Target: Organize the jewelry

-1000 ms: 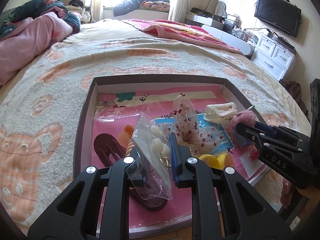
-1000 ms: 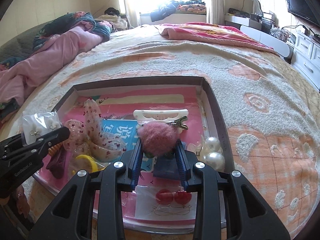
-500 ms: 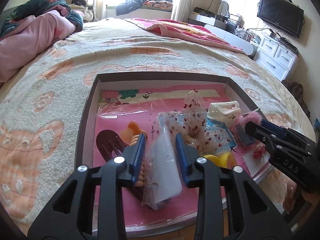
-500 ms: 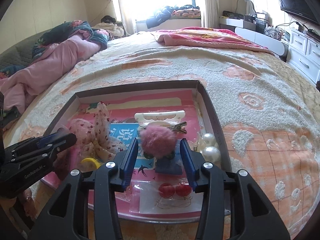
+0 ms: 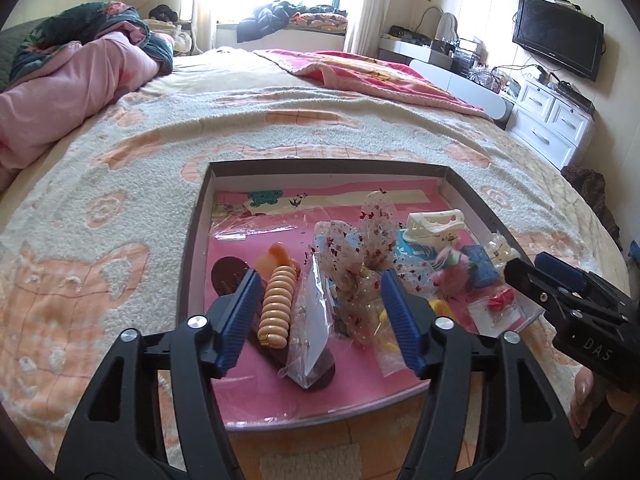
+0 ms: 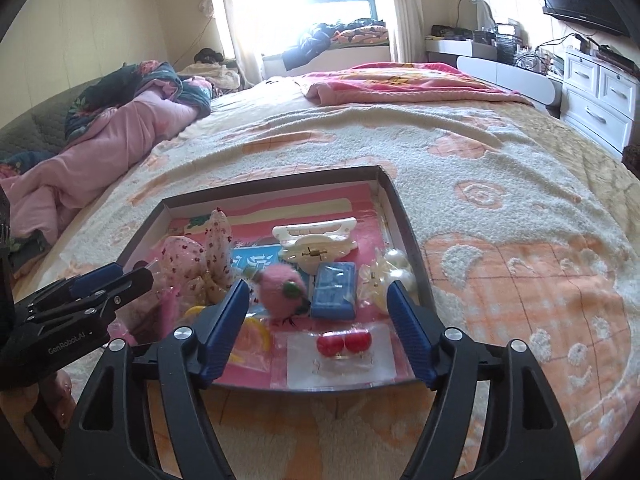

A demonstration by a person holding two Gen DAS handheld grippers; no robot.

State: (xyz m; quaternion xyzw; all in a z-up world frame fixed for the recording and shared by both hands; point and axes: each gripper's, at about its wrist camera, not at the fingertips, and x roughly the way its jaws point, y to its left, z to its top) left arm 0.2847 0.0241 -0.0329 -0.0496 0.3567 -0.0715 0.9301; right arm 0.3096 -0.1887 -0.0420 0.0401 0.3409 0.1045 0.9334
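Observation:
A dark-rimmed tray (image 5: 193,248) with a pink floor lies on the bed and holds the jewelry. My left gripper (image 5: 320,320) hangs over its near left part, jaws opening. A clear bag of earrings (image 5: 310,332) lies loose between the pads, touching neither. Beside the bag sits an orange spiral clip (image 5: 276,304). My right gripper (image 6: 316,328) is over the tray (image 6: 408,236) at its near right, jaws also opening. A pink pompom clip (image 6: 282,292) rests on the tray floor just beyond its fingers, free of them.
The tray also holds a floral bow (image 6: 204,260), a white claw clip (image 6: 316,240), a blue box (image 6: 334,290), pearls (image 6: 394,264), bagged red ball earrings (image 6: 344,342) and a brown clip (image 5: 226,278). A fluffy blanket (image 5: 100,240) surrounds it. A pink quilt (image 5: 60,96) is heaped far left.
Both grippers went from shut to open. The left one let go of the earring bag, the right one let go of the pink pompom; both items now lie in the tray.

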